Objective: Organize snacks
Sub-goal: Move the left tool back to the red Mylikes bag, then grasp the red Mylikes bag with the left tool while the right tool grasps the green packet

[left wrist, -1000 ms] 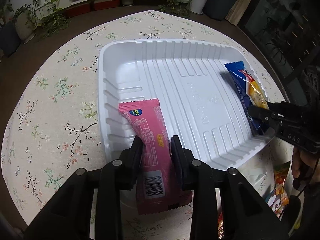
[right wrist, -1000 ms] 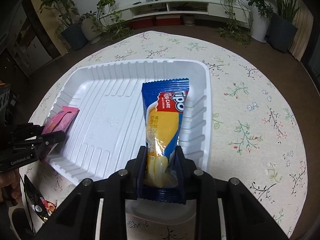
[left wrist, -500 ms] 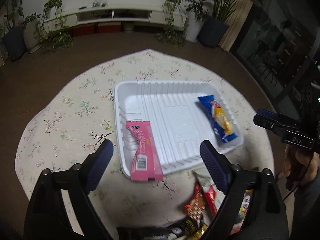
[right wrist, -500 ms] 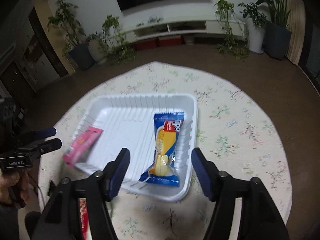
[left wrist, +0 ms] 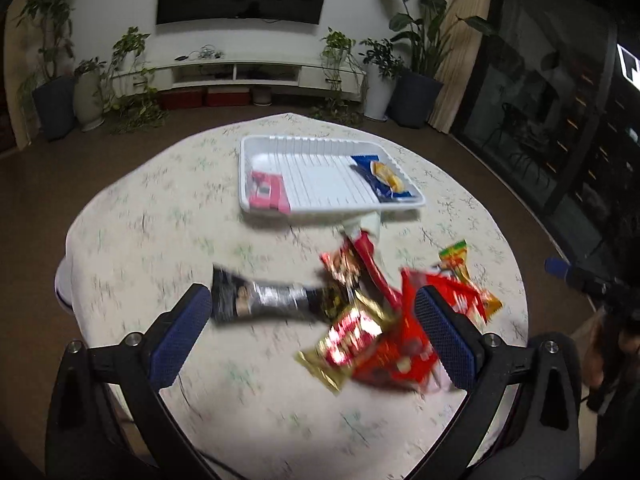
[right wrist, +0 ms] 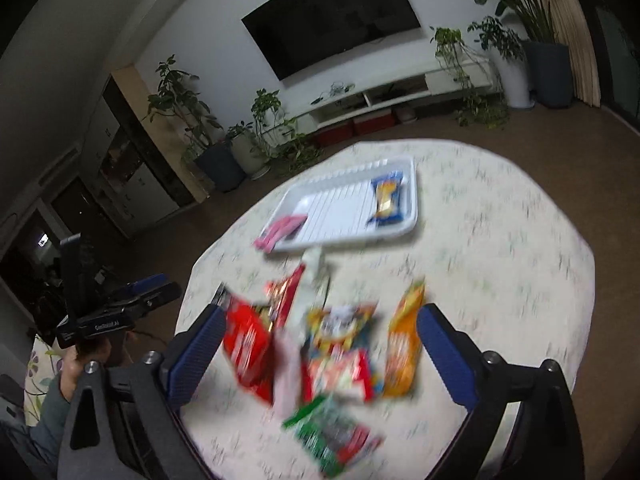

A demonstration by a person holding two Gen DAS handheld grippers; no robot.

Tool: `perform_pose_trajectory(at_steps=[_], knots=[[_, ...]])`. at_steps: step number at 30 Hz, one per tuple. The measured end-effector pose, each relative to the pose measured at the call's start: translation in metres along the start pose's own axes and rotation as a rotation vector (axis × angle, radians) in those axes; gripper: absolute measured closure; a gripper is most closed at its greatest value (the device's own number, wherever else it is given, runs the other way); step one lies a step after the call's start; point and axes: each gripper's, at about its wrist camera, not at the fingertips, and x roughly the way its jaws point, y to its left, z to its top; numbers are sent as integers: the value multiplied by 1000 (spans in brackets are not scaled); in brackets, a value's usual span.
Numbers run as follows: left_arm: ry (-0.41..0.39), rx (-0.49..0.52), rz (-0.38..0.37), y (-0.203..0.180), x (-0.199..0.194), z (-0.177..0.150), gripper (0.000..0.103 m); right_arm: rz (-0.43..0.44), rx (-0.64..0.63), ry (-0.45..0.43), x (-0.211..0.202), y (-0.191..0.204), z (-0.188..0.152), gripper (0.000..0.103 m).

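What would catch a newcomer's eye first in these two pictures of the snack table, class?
First, the jumble of bright red, gold and orange snack packets heaped at the near edge of the round floral tablecloth. Beyond it sits a ribbed white plastic tray, a pink wrapper at its left end and a blue-and-yellow cake wrapper at its right. Both blue-padded grippers, left and right, are opening, empty.

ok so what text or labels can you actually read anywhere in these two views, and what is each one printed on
"GenRobot.AI": white lettering, small but legible, on the side of the left gripper, seen in the right wrist view.
Blue wrapper in the white tray: print too blurred to read.
Pink wrapper in the tray: too blurred.
Loose snack packets on the table: all motion-blurred, unreadable.
Nothing else legible.
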Motion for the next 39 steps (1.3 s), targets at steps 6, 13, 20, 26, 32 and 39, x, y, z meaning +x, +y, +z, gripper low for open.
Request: perform_pose_trajectory(at_steps=[6,13,20,26,32,39], knots=[[53,57,-21,-27,4,-55,0,20,-5,30,-8,14,-38,5],[86,157,-26,-54,21,-44,1,-84,-67,83,9,20,-56,5],[124,234,-73,-84,46,-35,13,-106,-69,112,13,17,-66,8],[168,254,-56,-92,71,-34,22,-110,-58,119,12,11,-66,10],[208,229,-87,-83,87,-36,41,-110,-49,129,14,9,-68,10],[206,219,-121,-79,89,-37,60,-114,-56,148,17,9,-71,10]])
